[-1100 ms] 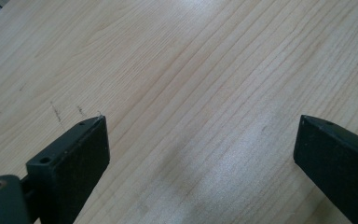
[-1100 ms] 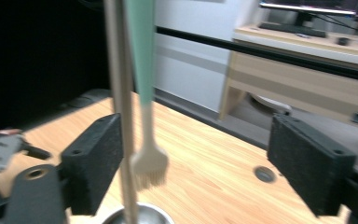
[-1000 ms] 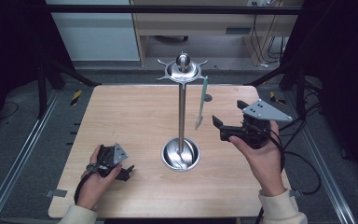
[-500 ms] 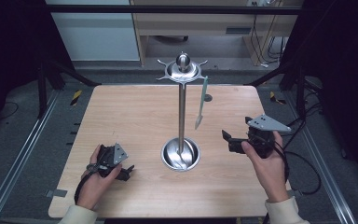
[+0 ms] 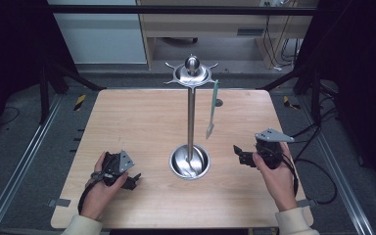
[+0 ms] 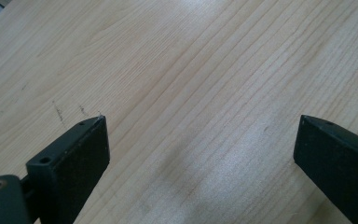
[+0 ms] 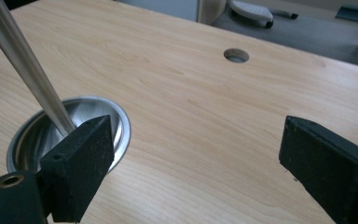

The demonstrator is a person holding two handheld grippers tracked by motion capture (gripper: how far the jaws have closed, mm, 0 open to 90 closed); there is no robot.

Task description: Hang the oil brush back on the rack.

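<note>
Left tongs [image 6: 200, 140]: spread wide, nothing between; low over bare table [image 5: 142, 122], held near its front left corner.
Right tongs [image 7: 191, 154]: spread wide, nothing between; low over the table's right side, pointing toward the stand.
Stand [image 5: 190, 117]: steel pole on a round dished base [image 7: 70, 133], between both tongs, nearer the right.
High view alone: ball-topped hook ring; green-handled utensil [image 5: 212, 108] hanging beyond the right tongs.
Right gripper view alone: cable hole [image 7: 236, 55] far ahead in the table.
In the way: pole and base, just left of the right tongs.
</note>
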